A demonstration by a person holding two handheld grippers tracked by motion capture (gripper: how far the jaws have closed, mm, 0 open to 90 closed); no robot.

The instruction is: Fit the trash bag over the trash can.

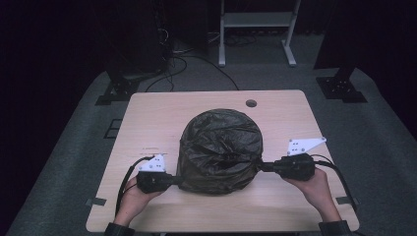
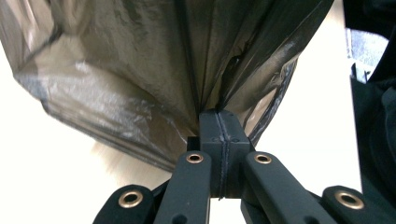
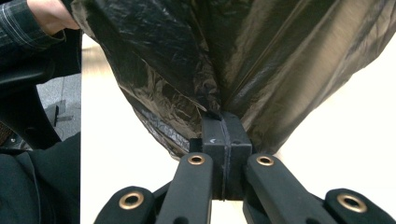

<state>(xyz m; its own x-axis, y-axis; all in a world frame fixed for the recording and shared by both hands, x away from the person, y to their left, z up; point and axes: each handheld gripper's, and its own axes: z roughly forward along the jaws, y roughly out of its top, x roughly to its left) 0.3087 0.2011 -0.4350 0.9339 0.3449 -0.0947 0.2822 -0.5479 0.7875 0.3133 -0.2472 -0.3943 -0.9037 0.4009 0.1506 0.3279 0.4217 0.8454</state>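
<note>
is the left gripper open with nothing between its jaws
No, in the left gripper view the left gripper has its jaws shut on a pinched fold of the black plastic bag.

Person's left gripper (image 1: 173, 180) and right gripper (image 1: 263, 166) point inward, the 2 facing each other, jaws clamped tight, hands gripping from below.

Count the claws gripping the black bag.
2. The left claw pinches the black bag at its lower left; the right claw pinches its right side.
</note>
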